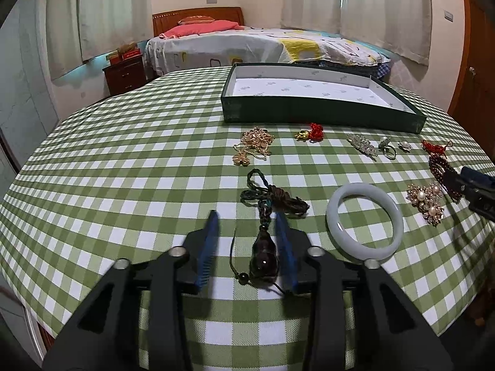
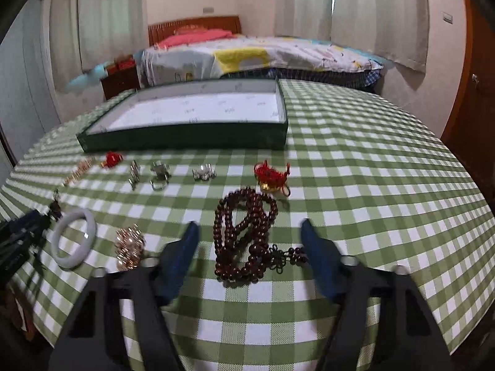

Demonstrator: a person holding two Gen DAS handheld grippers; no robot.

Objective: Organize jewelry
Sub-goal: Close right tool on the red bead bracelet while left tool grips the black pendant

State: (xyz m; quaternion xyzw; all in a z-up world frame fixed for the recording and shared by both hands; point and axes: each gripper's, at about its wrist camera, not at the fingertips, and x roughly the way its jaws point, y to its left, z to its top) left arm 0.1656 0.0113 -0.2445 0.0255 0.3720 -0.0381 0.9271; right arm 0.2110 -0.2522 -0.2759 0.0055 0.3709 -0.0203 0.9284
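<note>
A dark pendant on a green and brown cord lies on the checked tablecloth between the open fingers of my left gripper. A dark red bead necklace lies between the open fingers of my right gripper. An empty green tray with a white lining stands at the back; it also shows in the right wrist view. A pale jade bangle lies right of the left gripper. The right gripper shows at the right edge of the left wrist view.
Loose jewelry lies in front of the tray: a gold chain pile, a red and gold charm, a crystal brooch, rings, pearl brooches, a red knot charm. A bed stands behind the table.
</note>
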